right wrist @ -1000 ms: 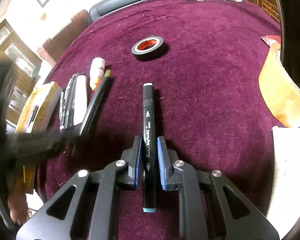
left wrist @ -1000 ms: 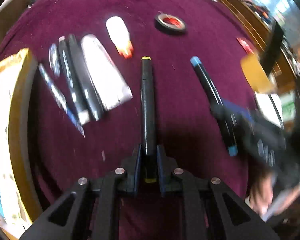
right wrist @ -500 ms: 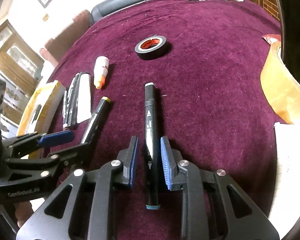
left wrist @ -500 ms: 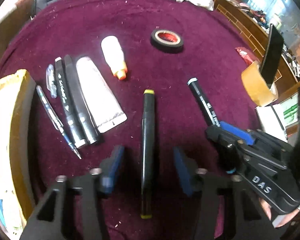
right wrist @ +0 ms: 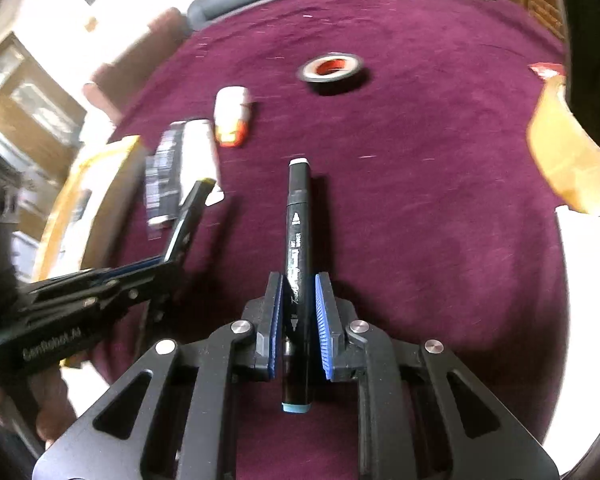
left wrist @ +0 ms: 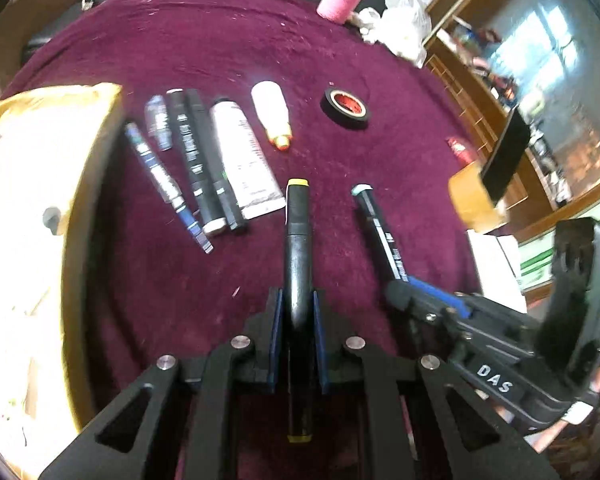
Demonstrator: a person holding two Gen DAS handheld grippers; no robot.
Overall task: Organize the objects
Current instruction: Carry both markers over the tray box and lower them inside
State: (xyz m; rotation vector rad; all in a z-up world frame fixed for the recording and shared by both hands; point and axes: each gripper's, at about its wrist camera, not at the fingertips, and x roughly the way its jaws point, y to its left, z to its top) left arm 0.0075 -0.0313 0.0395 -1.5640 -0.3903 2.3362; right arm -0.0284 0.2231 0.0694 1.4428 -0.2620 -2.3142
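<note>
Markers are the job now: several pens [left wrist: 188,160] and a tube [left wrist: 242,156] already lie in a row on the desk [left wrist: 400,152], while closing fingers clamp the yellow-capped marker [left wrist: 298,240] on the left and the blue-tipped marker [right wrist: 298,256] on the right, neither yet placed.

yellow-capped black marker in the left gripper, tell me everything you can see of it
The yellow-capped black marker is a long, glossy black plastic barrel with a yellow end at each tip. It lies lengthwise between the left gripper and its closing blue pads, far tip pointing toward the white tube over the maroon cloth. Whether it is lifted is unclear.
</note>
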